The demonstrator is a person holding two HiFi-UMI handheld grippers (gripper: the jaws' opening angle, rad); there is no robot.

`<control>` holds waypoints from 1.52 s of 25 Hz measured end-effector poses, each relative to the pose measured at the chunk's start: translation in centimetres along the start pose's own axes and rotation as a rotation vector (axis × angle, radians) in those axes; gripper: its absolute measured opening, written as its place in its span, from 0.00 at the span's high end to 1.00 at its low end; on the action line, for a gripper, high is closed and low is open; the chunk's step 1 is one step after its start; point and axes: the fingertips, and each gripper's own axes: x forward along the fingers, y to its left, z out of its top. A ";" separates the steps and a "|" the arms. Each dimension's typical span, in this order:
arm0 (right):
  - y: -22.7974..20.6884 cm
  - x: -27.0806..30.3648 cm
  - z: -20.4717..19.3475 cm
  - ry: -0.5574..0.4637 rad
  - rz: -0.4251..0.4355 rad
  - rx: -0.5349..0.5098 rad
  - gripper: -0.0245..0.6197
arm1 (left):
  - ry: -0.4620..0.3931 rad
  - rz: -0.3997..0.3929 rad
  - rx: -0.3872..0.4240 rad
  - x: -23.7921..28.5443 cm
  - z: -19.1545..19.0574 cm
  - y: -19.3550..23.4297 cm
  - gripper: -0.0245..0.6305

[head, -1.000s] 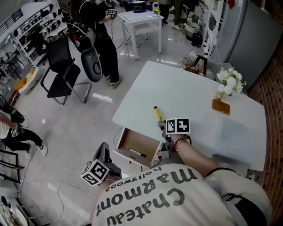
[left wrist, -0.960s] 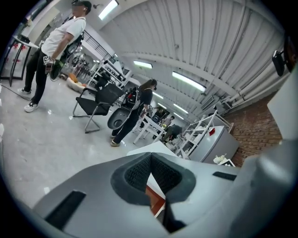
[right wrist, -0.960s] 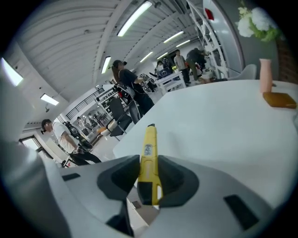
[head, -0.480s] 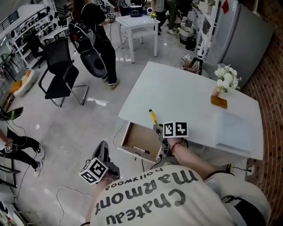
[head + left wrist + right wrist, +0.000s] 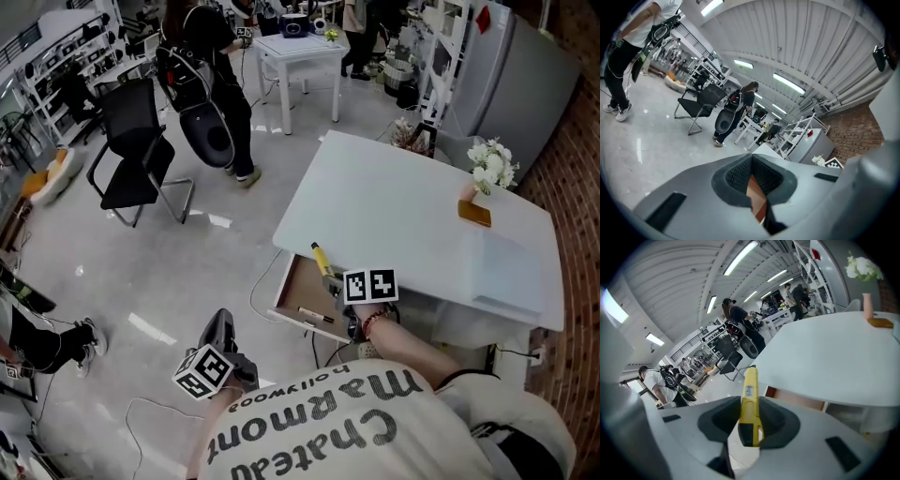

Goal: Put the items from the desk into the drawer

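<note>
My right gripper (image 5: 330,281) is shut on a yellow, pen-shaped tool (image 5: 322,258), held at the white desk's (image 5: 403,202) front edge above the open brown drawer (image 5: 292,286). In the right gripper view the yellow tool (image 5: 750,394) sticks out forward between the jaws of the right gripper (image 5: 750,420), pointing past the desk's (image 5: 834,359) edge. A dark pen (image 5: 316,315) lies inside the drawer. My left gripper (image 5: 219,328) hangs low to the left of the drawer, over the floor. Nothing is held in the left gripper (image 5: 751,164), whose jaws are shut.
On the desk stand a vase of white flowers (image 5: 493,167), an orange-brown block (image 5: 474,214) and a pale flat box (image 5: 511,272). A black folding chair (image 5: 141,141), a person in black (image 5: 202,75) and a small white table (image 5: 295,52) are on the floor beyond.
My right gripper carried the yellow tool from above the desk top to the desk's front edge over the drawer. The left gripper stayed low and shut. The head view shifted.
</note>
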 end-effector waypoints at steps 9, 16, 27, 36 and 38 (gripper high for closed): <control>2.8 2.1 -3.6 0.061 0.019 0.021 0.77 | 0.098 -0.001 -0.035 -1.5 -3.6 2.3 0.96; 2.3 4.0 -6.9 0.150 0.023 -0.004 0.77 | 0.112 0.024 -0.039 -2.3 -5.8 3.7 0.96; -3.1 7.5 -11.3 0.307 -0.017 -0.100 0.77 | 0.206 0.107 -0.085 -2.0 -11.8 5.0 0.96; -8.2 12.4 -15.4 0.439 -0.010 -0.098 0.77 | 0.258 0.208 -0.118 -2.1 -16.6 6.5 0.96; -9.4 13.3 -16.6 0.478 -0.013 -0.102 0.77 | 0.269 0.232 -0.130 -2.2 -17.7 6.8 0.96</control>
